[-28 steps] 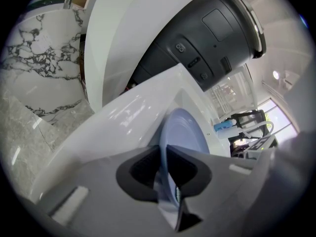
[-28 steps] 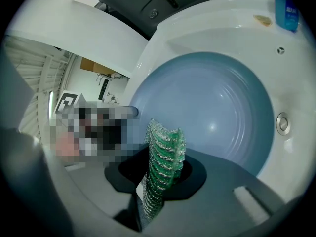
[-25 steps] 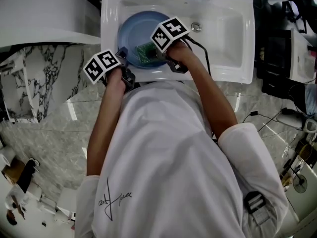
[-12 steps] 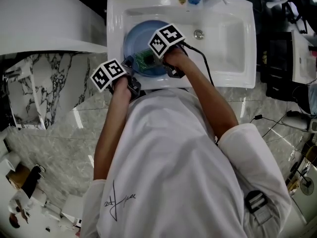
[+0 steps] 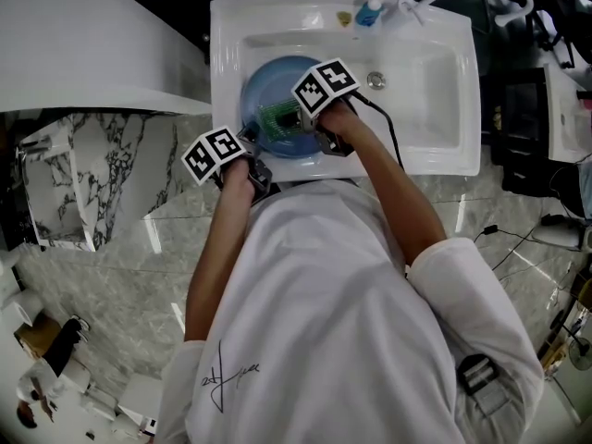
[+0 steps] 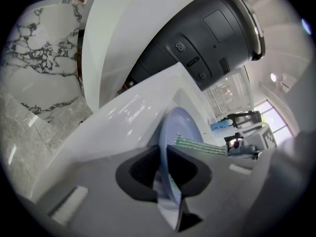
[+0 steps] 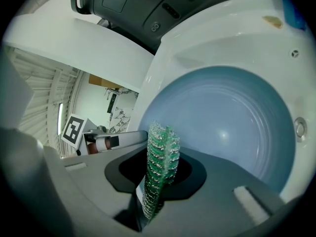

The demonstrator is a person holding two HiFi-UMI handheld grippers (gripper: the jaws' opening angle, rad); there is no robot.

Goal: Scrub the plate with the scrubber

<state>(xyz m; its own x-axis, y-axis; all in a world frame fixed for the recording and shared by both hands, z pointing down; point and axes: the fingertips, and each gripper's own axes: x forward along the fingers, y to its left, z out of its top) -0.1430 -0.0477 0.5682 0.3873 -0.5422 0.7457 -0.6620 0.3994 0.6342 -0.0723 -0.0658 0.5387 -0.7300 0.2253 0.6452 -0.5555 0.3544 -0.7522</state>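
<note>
Behind everything lay a white ceramic sink (image 5: pixel 444 155), and a round pale-blue plate (image 7: pixel 232 122) stood tilted on edge inside its basin. The left tool (image 6: pixel 165 172) pinched the plate's near rim between its pads; the right tool (image 7: pixel 158 179) was clamped on a green, bristly scrubber pad (image 7: pixel 160 152), held edge-up just before the plate's face — whether it touched, I could not tell. A hard push could lever that thin rim out of the narrow pinch and knock the plate against the basin — or fold the floppy scrubber sideways out of its grip. The plate looked glossy and smooth, faintly ringed, with no visible dirt.
</note>
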